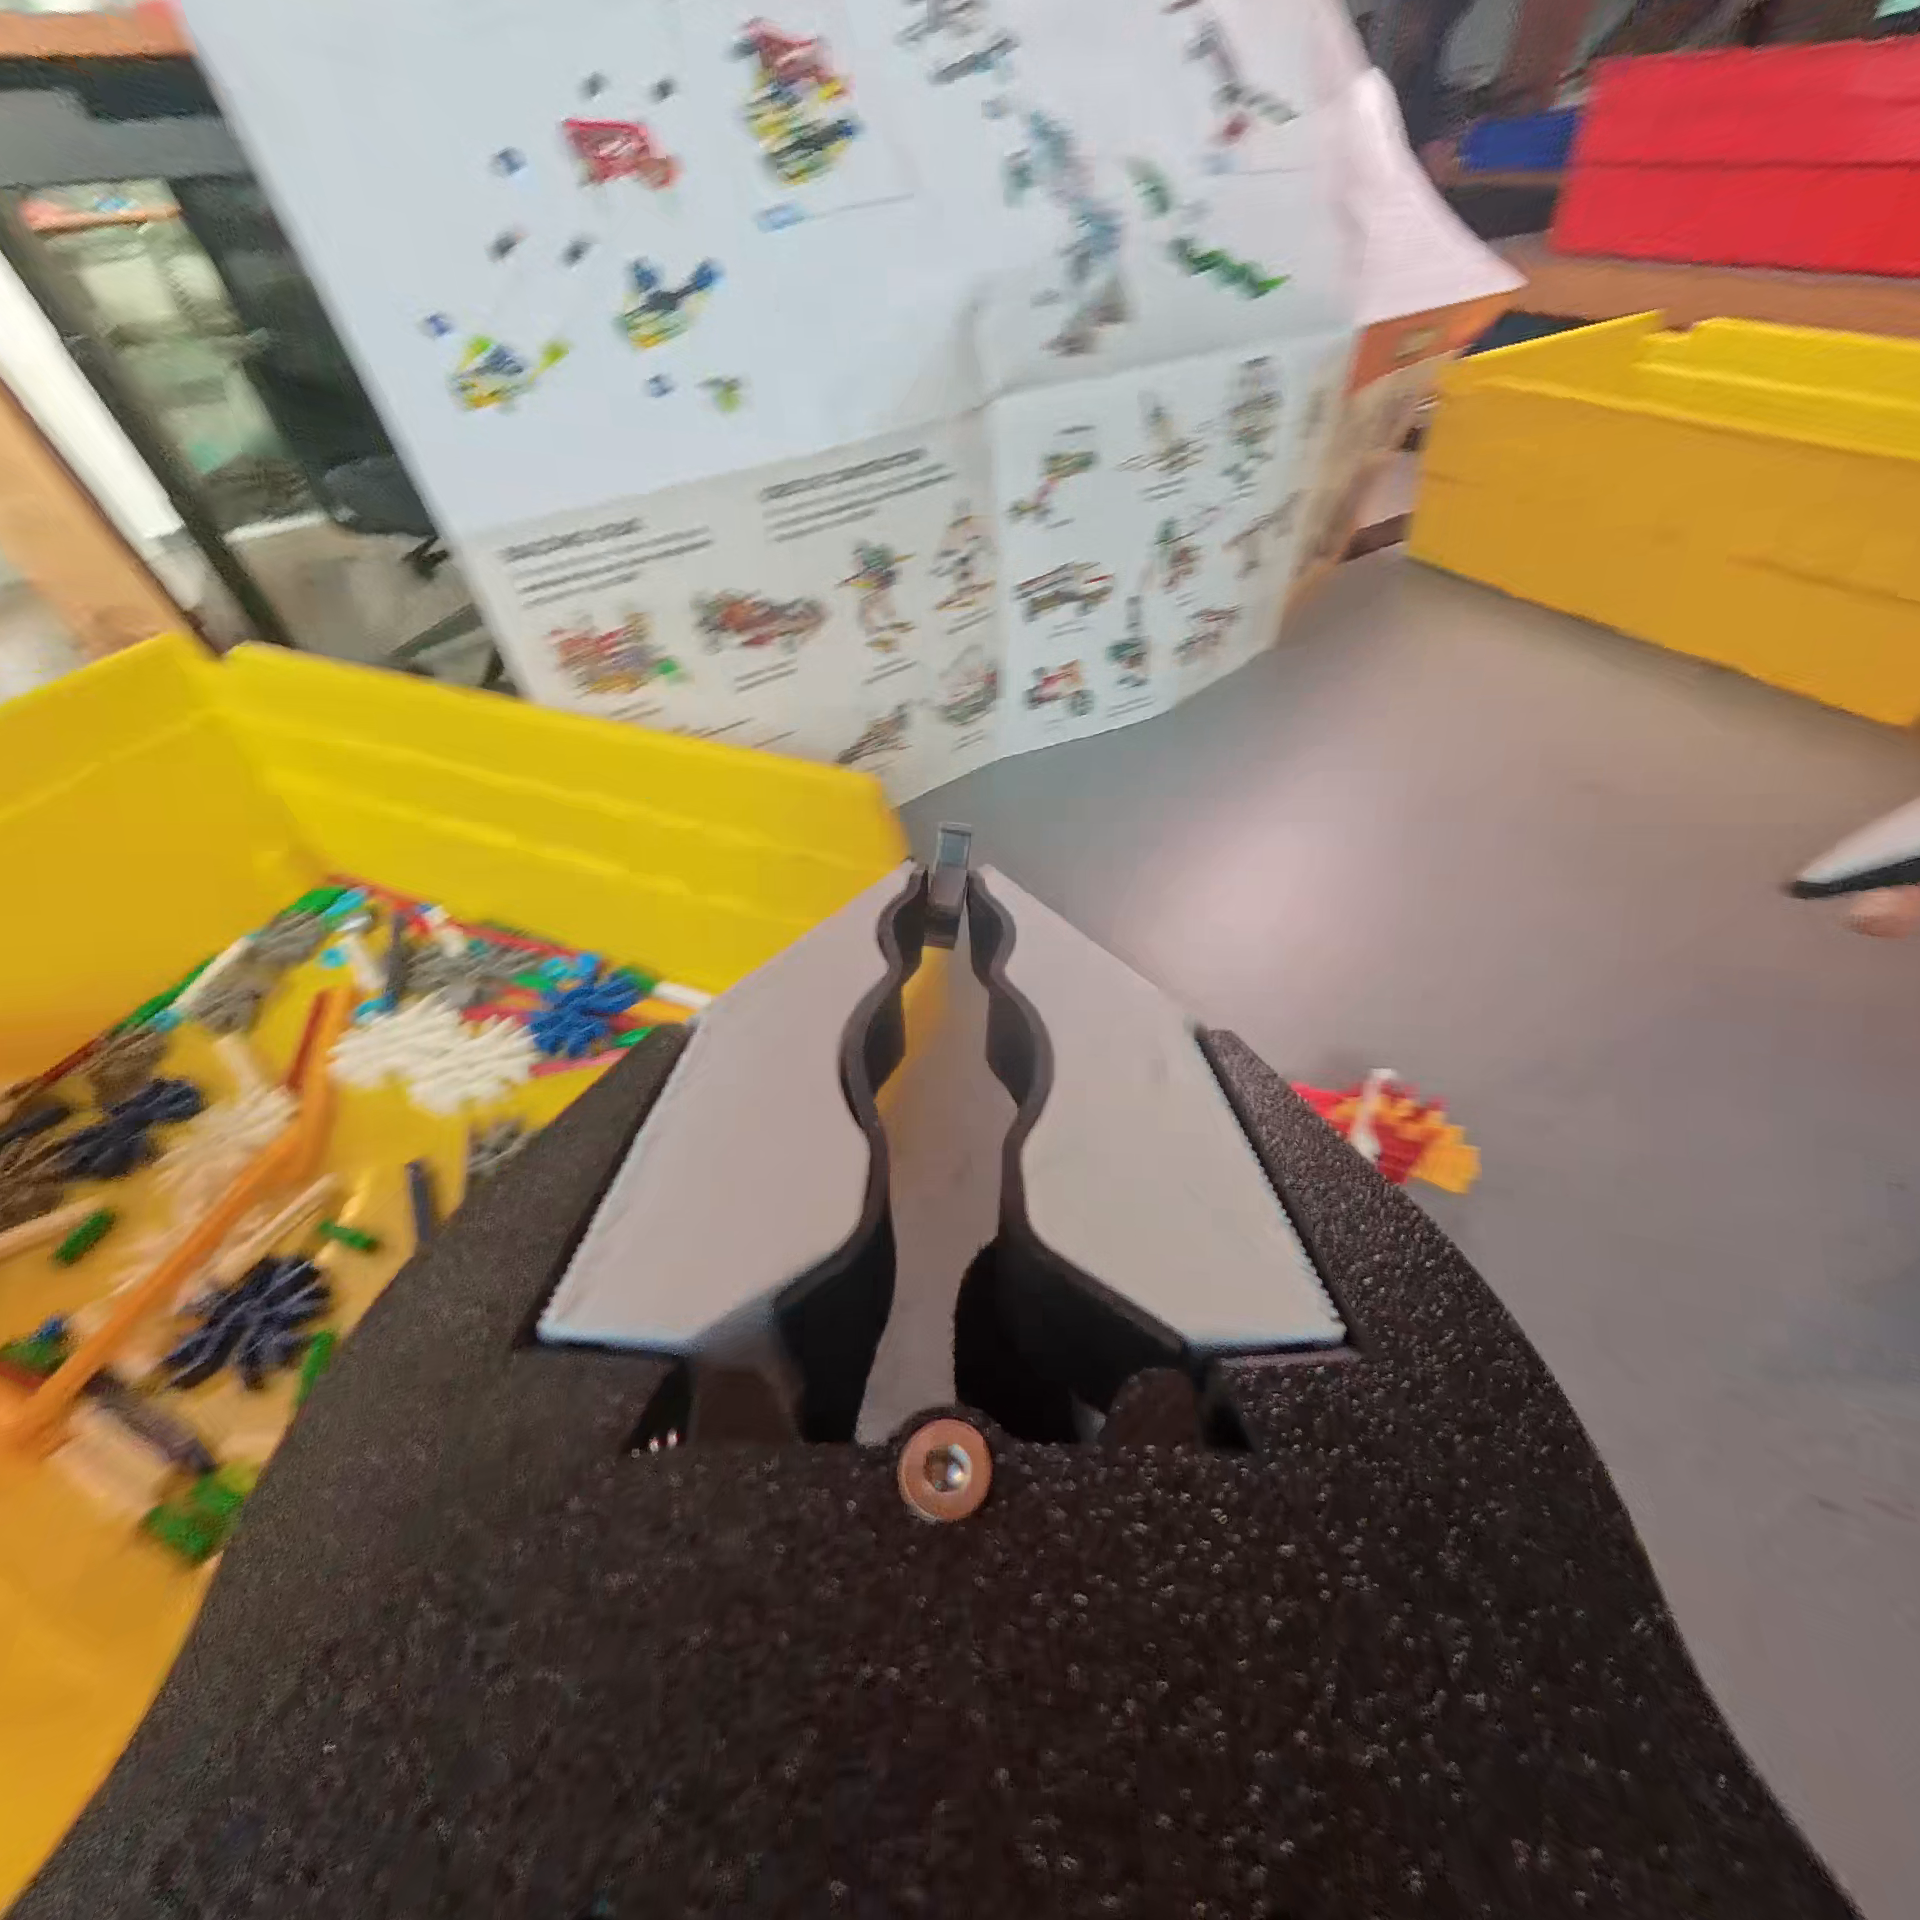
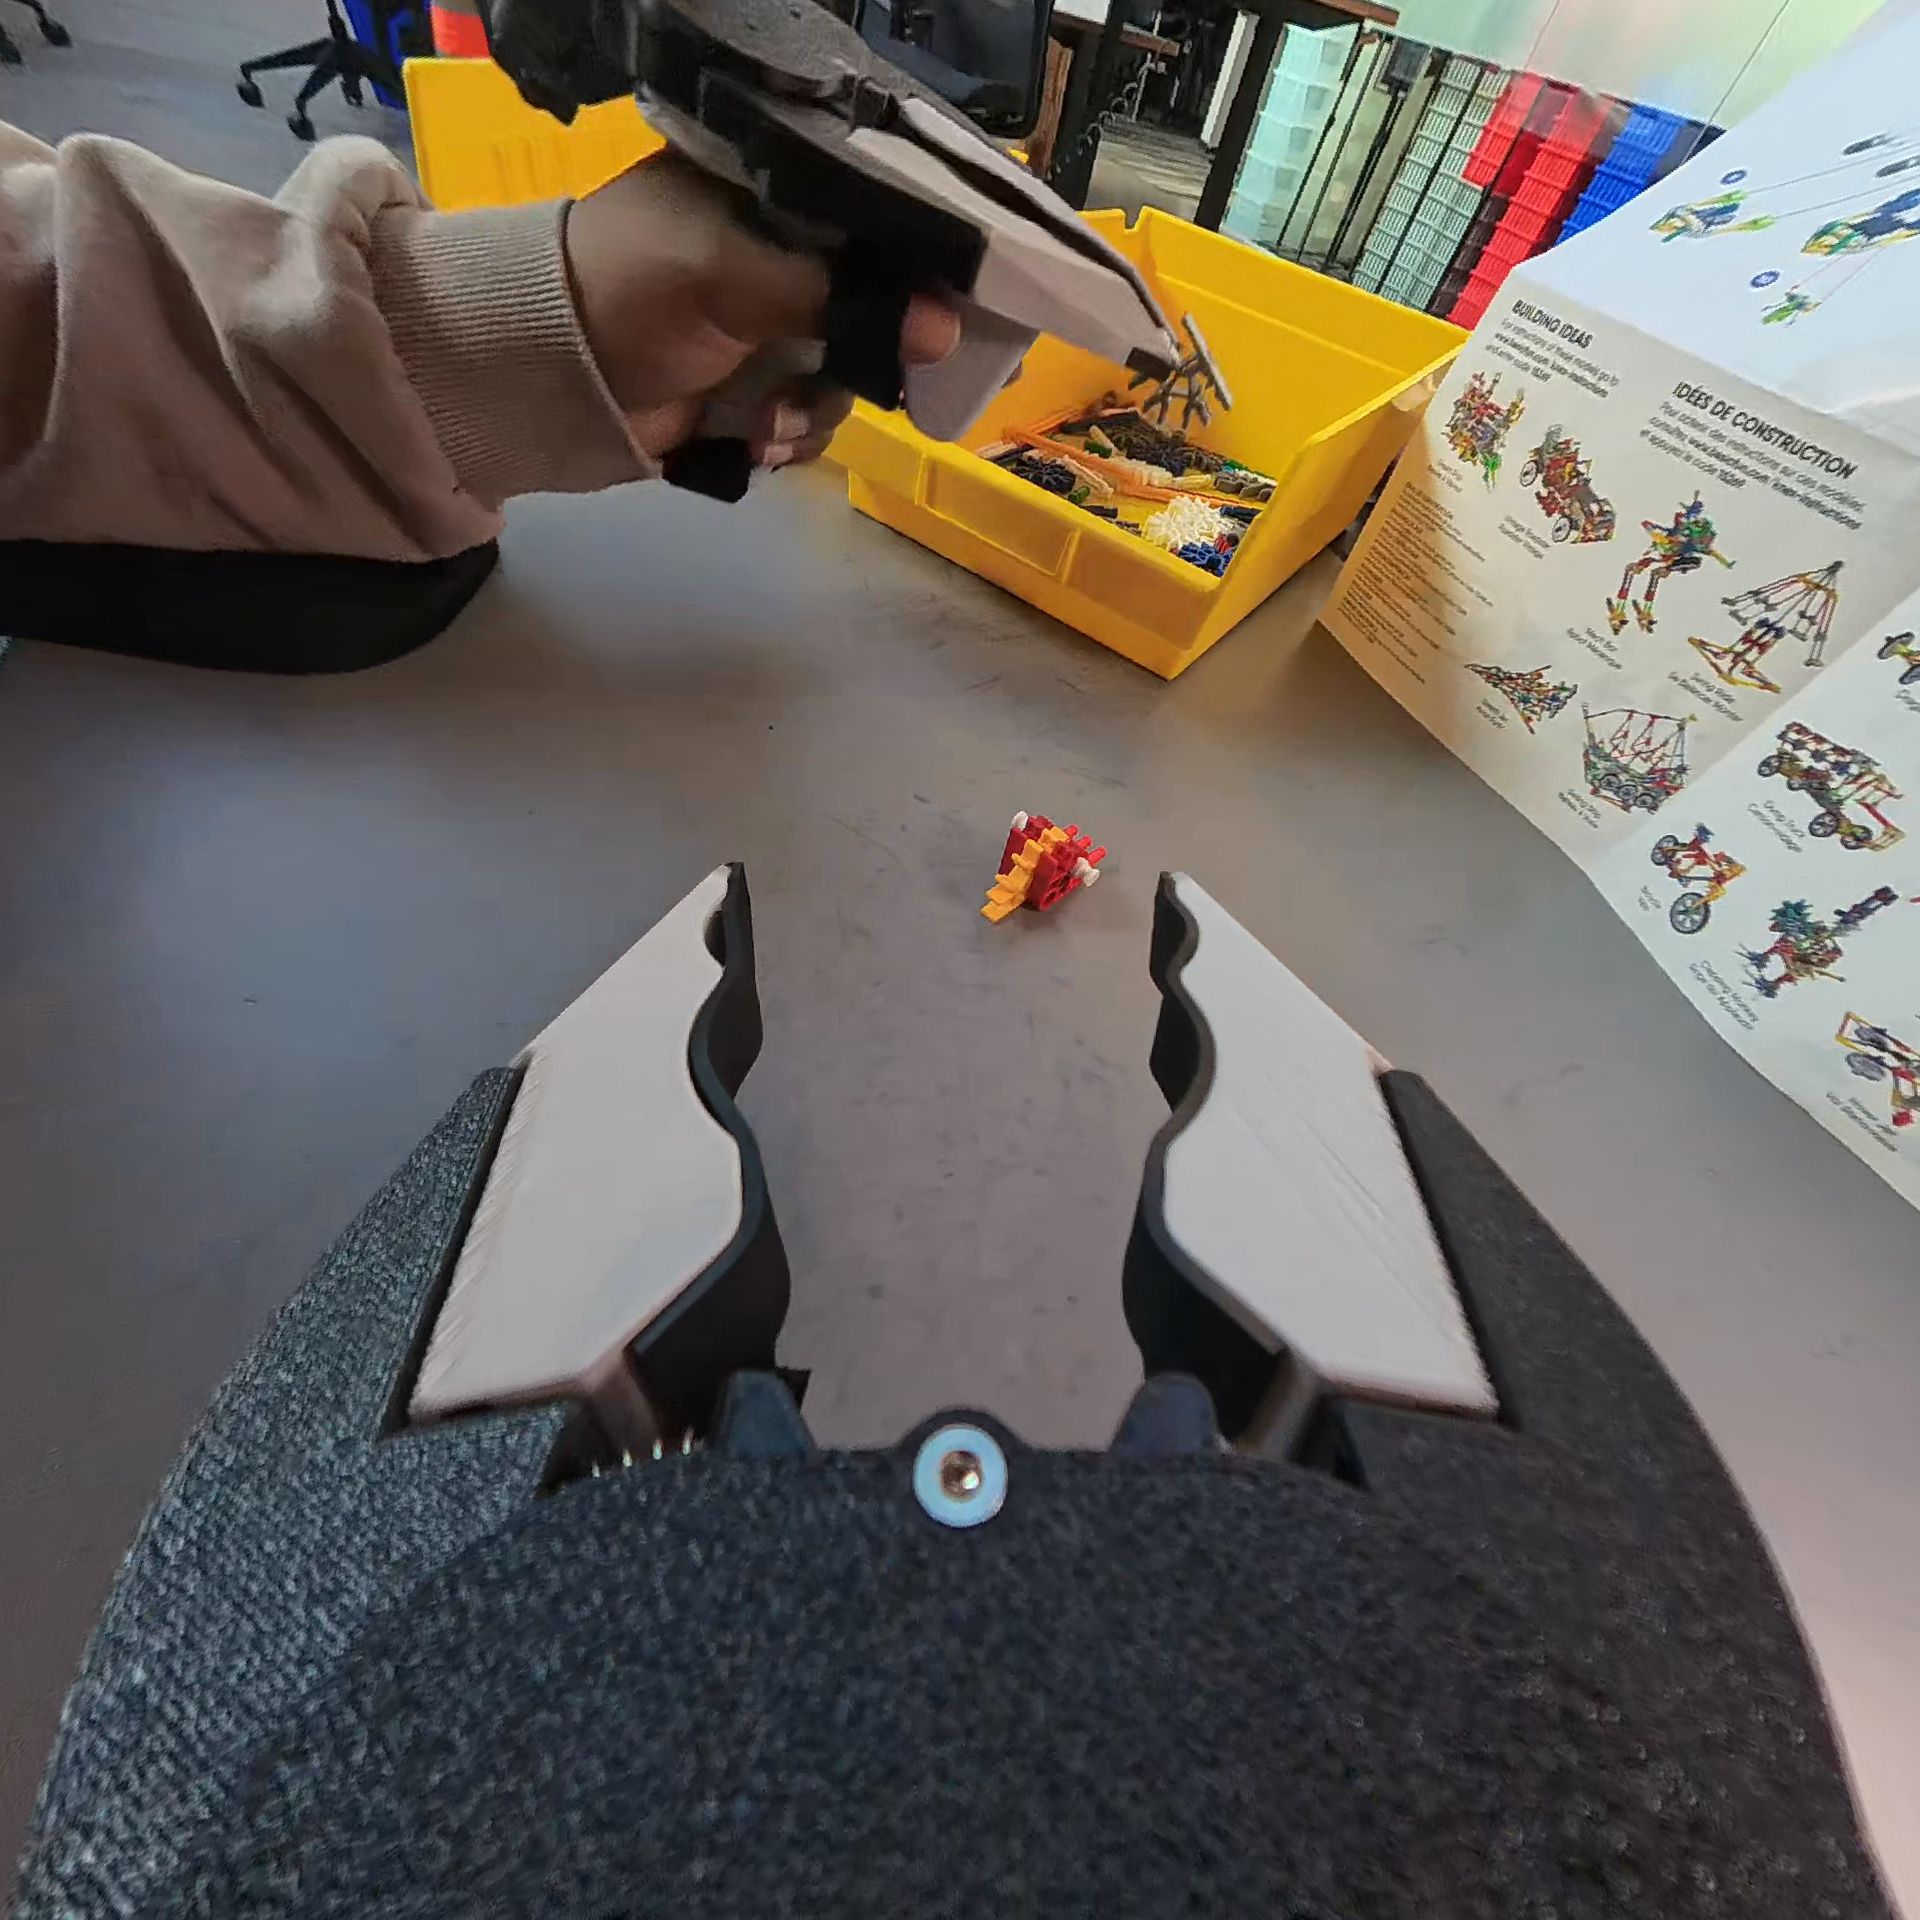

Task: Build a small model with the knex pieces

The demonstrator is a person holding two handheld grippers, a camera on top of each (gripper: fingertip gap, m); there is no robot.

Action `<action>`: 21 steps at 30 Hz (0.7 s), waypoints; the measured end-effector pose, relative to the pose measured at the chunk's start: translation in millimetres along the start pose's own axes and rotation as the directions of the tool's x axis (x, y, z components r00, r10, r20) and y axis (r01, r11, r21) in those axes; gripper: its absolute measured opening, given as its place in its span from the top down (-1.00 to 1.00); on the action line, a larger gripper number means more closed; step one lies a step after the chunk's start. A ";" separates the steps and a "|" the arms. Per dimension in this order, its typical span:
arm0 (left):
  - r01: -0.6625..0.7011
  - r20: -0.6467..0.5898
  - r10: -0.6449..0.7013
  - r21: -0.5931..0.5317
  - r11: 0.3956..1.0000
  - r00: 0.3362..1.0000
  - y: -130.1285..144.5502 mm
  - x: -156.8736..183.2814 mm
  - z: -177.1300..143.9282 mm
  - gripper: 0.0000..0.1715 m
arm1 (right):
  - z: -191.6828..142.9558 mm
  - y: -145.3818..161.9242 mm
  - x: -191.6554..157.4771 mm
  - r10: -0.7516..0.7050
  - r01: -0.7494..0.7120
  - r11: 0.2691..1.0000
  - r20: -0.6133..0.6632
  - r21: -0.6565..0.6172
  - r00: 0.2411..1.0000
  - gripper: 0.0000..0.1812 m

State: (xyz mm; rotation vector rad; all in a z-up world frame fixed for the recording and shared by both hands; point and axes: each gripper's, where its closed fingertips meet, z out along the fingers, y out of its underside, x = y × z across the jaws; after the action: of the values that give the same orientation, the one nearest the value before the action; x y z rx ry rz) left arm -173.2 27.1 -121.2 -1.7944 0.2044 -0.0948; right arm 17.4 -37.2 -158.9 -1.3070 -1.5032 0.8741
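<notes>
My left gripper [image 1: 951, 883] is shut on a small dark grey snowflake-shaped connector piece [image 1: 951, 868], held above the near corner of a yellow bin [image 1: 540, 790] full of mixed construction-toy rods and connectors. In the right wrist view the same gripper [image 2: 1164, 358] holds the grey connector [image 2: 1190, 384] over that bin [image 2: 1060, 540]. My right gripper [image 2: 948, 894] is open and empty, low over the grey table. A small red, yellow and white assembly [image 2: 1042, 868] lies on the table just beyond its fingertips; it also shows in the left wrist view [image 1: 1392, 1127].
A large folded instruction sheet [image 1: 883, 436] stands behind the bin and runs along the right side [image 2: 1683, 644]. A second yellow bin [image 1: 1683, 520] sits at the far right. A person's sleeve [image 2: 229, 353] rests on the table at left. Stacked crates [image 2: 1507, 177] stand beyond.
</notes>
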 end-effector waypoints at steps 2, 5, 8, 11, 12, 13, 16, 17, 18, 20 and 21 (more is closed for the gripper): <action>0.059 0.091 -0.054 -0.053 0.997 0.994 12.5 -36.5 2.2 0.54 | 2.0 3.1 -3.7 -0.011 0.011 1.000 0.014 -0.022 1.000 0.18; 0.122 -0.013 -0.123 -0.041 0.992 0.992 16.2 -26.0 4.1 0.46 | 3.7 8.6 -6.7 -0.037 0.038 0.998 0.011 -0.058 0.999 0.20; 0.107 -0.293 -0.126 -0.079 0.991 0.948 20.8 34.8 8.1 0.46 | 5.2 14.3 -8.9 -0.063 0.063 0.994 0.010 -0.091 0.998 0.26; -0.025 -0.474 -0.060 -0.170 0.985 0.879 44.0 87.0 8.1 0.46 | 6.8 18.3 -10.1 -0.081 0.082 0.990 0.012 -0.113 0.997 0.37; -0.081 -0.493 -0.024 -0.190 0.978 0.870 52.2 97.5 8.8 0.46 | 6.8 19.5 -11.8 -0.089 0.091 0.989 0.022 -0.119 0.996 0.42; -0.137 -0.515 0.012 -0.205 0.969 0.857 59.9 107.3 8.9 0.46 | 6.7 19.8 -13.0 -0.095 0.097 0.988 0.026 -0.119 0.995 0.47; -0.276 -0.553 0.092 -0.259 0.926 0.828 83.3 126.8 11.6 0.51 | 7.2 20.3 -13.0 -0.100 0.101 0.987 0.022 -0.122 0.995 0.48; -0.311 -0.567 0.108 -0.274 0.910 0.817 89.8 131.9 12.4 0.54 | 7.7 20.8 -12.8 -0.099 0.101 0.987 0.021 -0.125 0.995 0.47; -0.334 -0.570 0.122 -0.284 0.899 0.812 94.7 135.2 14.4 0.56 | 8.2 21.2 -13.1 -0.098 0.100 0.987 0.023 -0.128 0.995 0.47; -0.360 -0.560 0.151 -0.284 0.889 0.815 97.9 138.7 20.3 0.68 | 8.9 22.3 -13.8 -0.101 0.103 0.986 0.026 -0.134 0.995 0.47; -0.377 -0.560 0.169 -0.279 0.883 0.811 97.4 139.8 21.7 0.75 | 9.5 22.9 -14.2 -0.104 0.106 0.985 0.027 -0.138 0.994 0.47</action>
State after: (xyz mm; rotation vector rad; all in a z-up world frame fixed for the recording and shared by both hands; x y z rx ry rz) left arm -40.8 -0.1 -227.2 -2.0696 0.9378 -0.3572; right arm 15.9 -46.5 -186.0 -1.3091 -1.6578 0.7271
